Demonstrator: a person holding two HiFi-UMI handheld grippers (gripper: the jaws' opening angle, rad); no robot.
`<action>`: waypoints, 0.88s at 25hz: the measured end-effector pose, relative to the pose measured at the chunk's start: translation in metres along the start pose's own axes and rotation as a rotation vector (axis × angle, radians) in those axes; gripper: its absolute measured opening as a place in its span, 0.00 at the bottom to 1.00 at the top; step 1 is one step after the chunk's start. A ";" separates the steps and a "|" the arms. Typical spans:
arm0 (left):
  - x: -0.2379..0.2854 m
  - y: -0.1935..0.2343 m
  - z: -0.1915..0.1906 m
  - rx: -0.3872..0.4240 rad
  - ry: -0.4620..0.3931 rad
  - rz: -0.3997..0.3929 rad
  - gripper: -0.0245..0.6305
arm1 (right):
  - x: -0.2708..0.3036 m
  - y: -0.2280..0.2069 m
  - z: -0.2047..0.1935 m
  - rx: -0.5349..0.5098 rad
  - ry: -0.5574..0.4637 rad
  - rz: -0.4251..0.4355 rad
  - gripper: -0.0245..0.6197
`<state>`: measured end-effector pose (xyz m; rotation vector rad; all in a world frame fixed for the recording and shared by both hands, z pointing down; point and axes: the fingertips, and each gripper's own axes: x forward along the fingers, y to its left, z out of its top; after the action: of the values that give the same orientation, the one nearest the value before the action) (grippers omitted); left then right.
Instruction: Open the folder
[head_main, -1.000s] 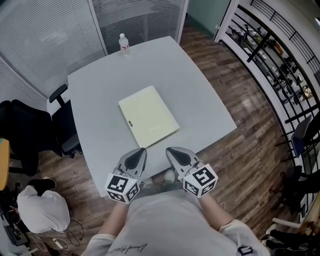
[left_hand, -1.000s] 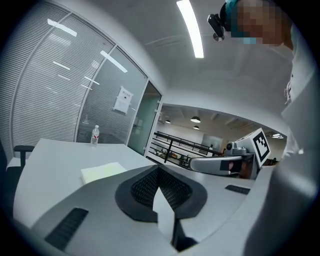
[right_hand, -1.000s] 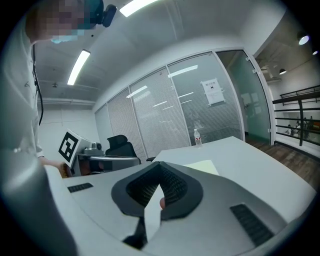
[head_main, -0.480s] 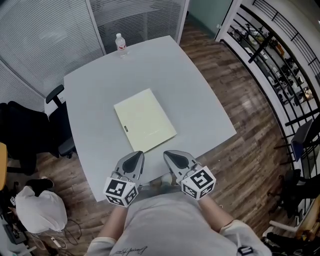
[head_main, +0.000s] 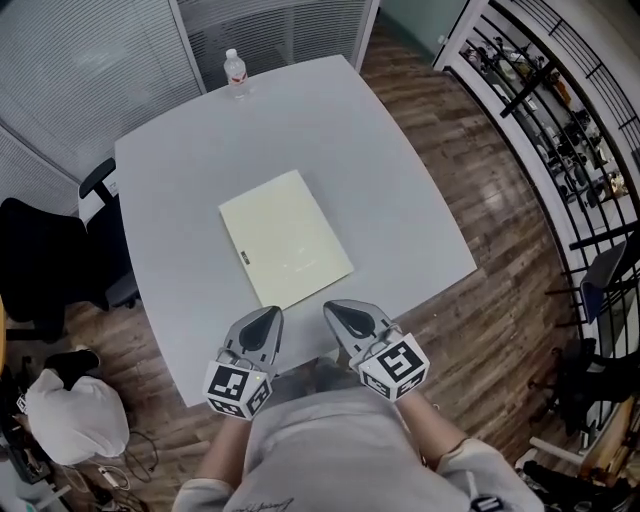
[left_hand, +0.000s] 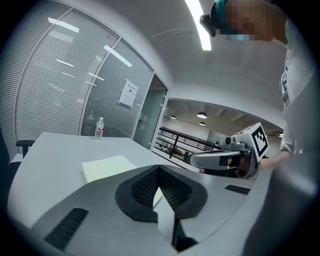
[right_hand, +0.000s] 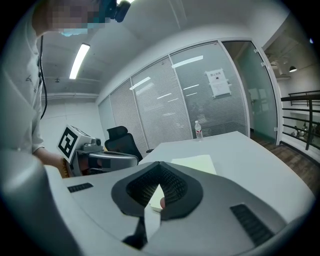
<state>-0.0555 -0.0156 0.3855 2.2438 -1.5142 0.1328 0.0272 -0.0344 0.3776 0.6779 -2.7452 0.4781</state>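
Centrally, one pale yellow folder (head_main: 285, 238), closed, flat on the grey bench (head_main: 400, 200), toward its near edge. One left gripper (head_main: 266, 316), jaws pressed together on nothing, at the bench's near edge, just short of the folder. One right gripper (head_main: 337, 308), likewise pressed together, empty, beside it. One water bottle (head_main: 234, 72), upright, far corner. One black chair (head_main: 50, 260), left of bench.

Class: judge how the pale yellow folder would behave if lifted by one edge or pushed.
The folder lies thin and flat, so its cover probably flexes and feels light. On the smooth grey table it would likely slide rather than tip.
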 end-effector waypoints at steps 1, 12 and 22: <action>0.000 0.003 -0.001 0.001 0.000 0.005 0.05 | 0.002 -0.001 -0.001 -0.007 0.000 0.004 0.07; -0.003 0.016 -0.014 -0.015 0.018 0.063 0.05 | 0.009 -0.018 -0.018 -0.055 0.042 -0.001 0.07; -0.009 0.033 -0.042 -0.028 0.056 0.092 0.05 | 0.033 -0.021 -0.046 -0.102 0.107 0.005 0.07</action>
<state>-0.0824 -0.0014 0.4309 2.1312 -1.5807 0.1988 0.0174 -0.0482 0.4359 0.6019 -2.6507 0.3619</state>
